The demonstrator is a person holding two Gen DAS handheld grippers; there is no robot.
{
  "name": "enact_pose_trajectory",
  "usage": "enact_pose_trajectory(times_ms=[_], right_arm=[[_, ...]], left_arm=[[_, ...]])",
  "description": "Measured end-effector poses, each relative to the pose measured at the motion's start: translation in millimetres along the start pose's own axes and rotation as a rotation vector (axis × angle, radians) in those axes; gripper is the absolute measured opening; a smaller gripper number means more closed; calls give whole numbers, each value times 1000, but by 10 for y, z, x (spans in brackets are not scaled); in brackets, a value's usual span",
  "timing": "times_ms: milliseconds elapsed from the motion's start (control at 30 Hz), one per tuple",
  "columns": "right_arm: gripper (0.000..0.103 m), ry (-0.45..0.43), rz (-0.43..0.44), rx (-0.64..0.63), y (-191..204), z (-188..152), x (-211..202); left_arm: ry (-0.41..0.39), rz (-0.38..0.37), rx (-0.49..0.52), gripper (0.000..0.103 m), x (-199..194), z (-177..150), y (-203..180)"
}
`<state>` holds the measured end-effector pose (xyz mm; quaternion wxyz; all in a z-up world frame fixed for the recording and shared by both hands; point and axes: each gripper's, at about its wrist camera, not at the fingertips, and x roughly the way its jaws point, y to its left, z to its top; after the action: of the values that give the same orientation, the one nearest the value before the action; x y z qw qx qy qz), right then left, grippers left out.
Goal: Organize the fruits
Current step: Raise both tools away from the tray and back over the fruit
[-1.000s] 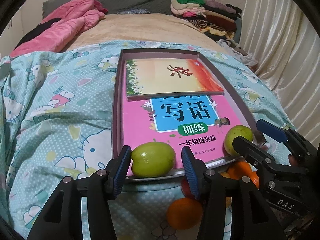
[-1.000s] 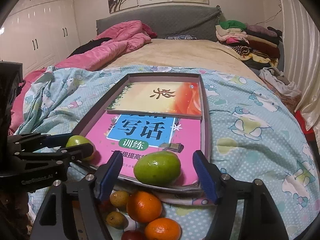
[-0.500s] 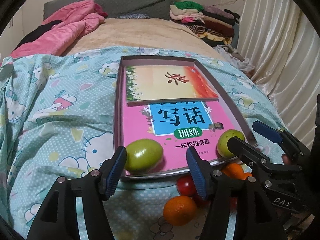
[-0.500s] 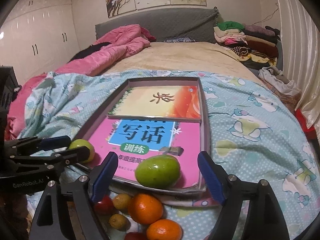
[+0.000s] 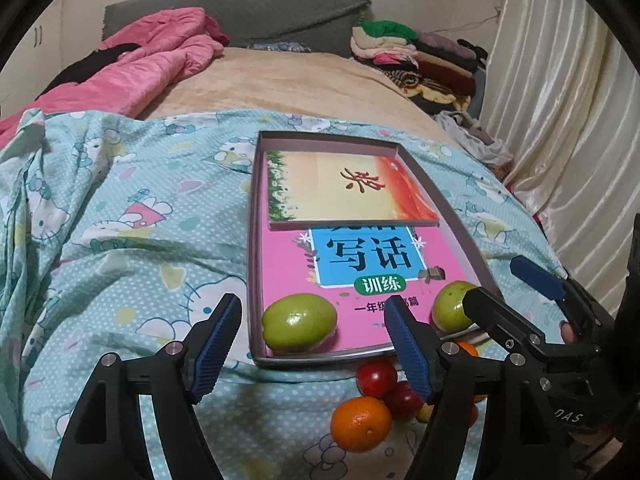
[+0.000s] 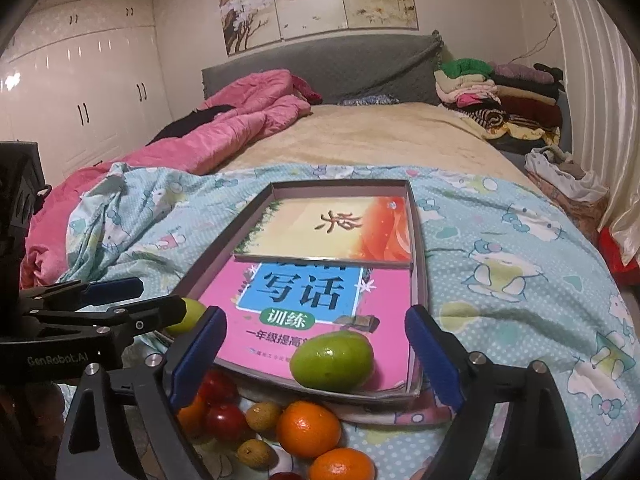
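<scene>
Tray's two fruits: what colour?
Both green fruits are plain green; clearest in the left wrist view.

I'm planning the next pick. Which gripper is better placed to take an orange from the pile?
Probably the right gripper: two oranges lie just below its opening, empty jaws. The left gripper sits farther aside.

Both grippers tilt downward side by side. The left gripper (image 5: 310, 342) has its jaws opening, nothing pressed between them; the right gripper (image 6: 316, 356) likewise has its jaws opening, wider apart.
</scene>
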<state>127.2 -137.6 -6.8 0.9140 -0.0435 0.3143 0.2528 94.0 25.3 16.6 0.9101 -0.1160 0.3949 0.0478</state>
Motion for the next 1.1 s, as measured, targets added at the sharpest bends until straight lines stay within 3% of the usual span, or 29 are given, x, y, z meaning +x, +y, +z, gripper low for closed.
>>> enact_pose_trajectory(times_ms=[633, 1100], right_arm=[[101, -93, 32, 4, 41, 58, -275], [102, -186, 64, 57, -5, 82, -646]], left_arm=[[-29, -46, 2, 76, -200, -14, -50], [-27, -71, 22, 76, -297, -39, -111]])
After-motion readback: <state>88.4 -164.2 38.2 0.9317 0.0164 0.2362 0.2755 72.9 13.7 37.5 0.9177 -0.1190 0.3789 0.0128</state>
